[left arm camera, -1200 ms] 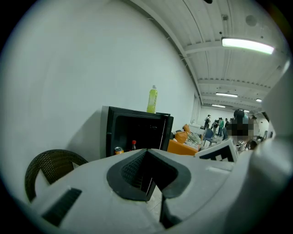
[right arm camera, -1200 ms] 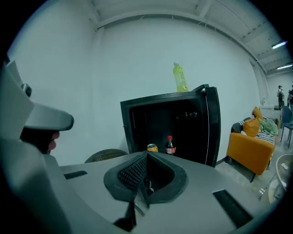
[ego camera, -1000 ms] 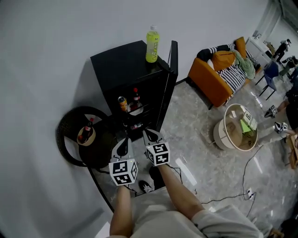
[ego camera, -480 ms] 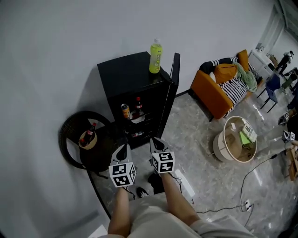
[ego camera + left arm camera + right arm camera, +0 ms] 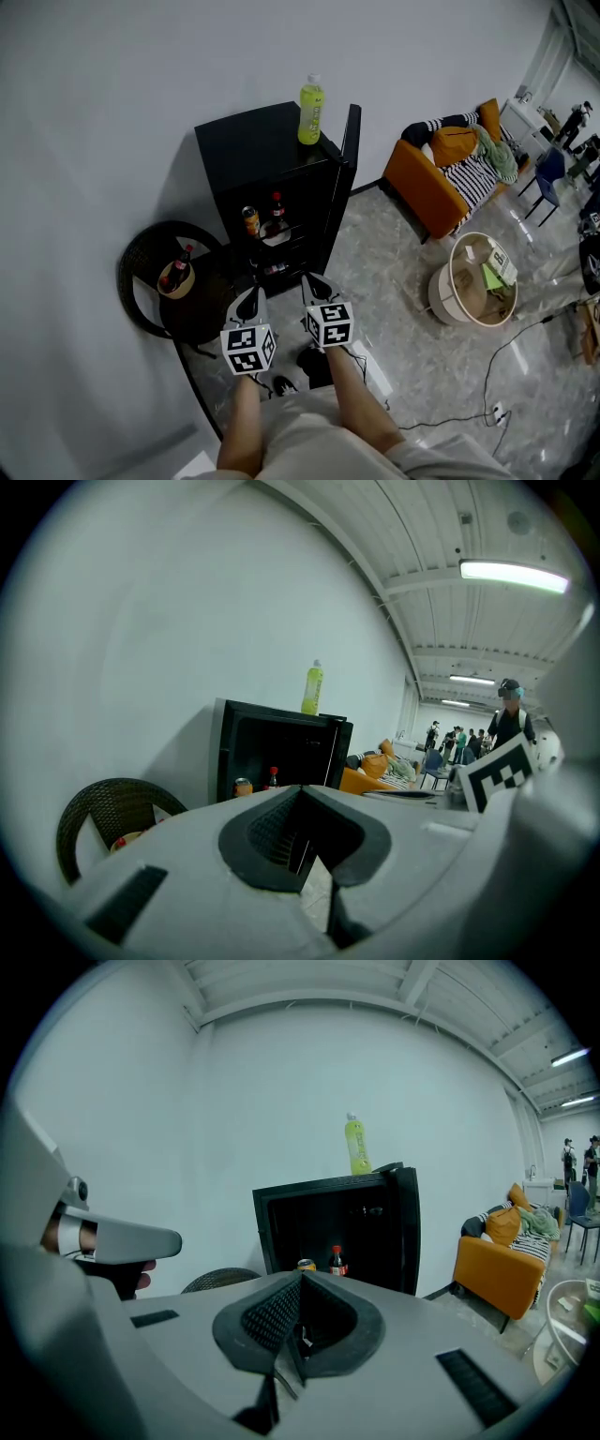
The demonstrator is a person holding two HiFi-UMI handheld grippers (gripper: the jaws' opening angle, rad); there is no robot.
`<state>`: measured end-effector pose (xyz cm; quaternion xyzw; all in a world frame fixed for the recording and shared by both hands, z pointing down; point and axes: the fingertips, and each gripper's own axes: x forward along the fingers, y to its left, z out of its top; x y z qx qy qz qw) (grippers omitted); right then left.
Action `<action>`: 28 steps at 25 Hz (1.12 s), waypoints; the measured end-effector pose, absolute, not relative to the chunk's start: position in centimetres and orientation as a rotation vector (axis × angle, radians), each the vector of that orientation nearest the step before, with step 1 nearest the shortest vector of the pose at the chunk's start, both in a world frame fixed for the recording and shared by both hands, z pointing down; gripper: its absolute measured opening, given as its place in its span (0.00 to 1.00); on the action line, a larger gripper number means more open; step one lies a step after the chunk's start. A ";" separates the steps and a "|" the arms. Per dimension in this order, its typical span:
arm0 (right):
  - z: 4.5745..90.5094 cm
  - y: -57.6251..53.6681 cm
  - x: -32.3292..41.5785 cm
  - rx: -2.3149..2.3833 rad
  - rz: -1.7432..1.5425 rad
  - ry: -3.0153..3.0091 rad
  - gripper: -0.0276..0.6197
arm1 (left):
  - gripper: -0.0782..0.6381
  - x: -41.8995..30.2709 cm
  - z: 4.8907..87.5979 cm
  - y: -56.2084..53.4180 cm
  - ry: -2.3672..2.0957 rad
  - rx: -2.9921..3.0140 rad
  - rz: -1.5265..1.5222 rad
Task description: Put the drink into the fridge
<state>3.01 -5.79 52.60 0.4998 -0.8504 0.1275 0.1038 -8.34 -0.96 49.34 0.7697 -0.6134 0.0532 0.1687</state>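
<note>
A yellow-green drink bottle [image 5: 310,111] stands upright on top of the black fridge [image 5: 246,150], near its right edge. The fridge door [image 5: 349,159] hangs open to the right. On a shelf inside stand a can [image 5: 249,220] and a red-capped cola bottle [image 5: 276,211]. My left gripper [image 5: 250,298] and right gripper [image 5: 313,281] are side by side low in front of the fridge; both are shut and empty. The right gripper view shows the drink bottle [image 5: 356,1146] high above my shut jaws. The left gripper view shows the same bottle [image 5: 312,687] on the fridge top.
A dark wicker chair [image 5: 141,281] left of the fridge holds a bowl with a small bottle [image 5: 175,270]. An orange sofa [image 5: 427,169] and a round white basket [image 5: 473,272] stand to the right. A cable [image 5: 497,356] runs over the floor. People stand far off.
Both grippers have drawn slightly back from the fridge front since a second ago. They stay shut and empty, and the bottle on top has not moved.
</note>
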 end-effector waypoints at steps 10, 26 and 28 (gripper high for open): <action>52.4 -5.6 3.2 1.483 0.380 -2.514 0.05 | 0.12 -8.0 48.9 -0.9 -1.741 2.203 0.146; 52.7 -5.8 2.4 1.479 0.396 -2.515 0.05 | 0.12 -8.3 48.8 -1.2 -1.723 2.209 0.120; 52.7 -5.9 2.3 1.477 0.400 -2.516 0.05 | 0.12 -8.3 48.8 -1.3 -1.722 2.209 0.119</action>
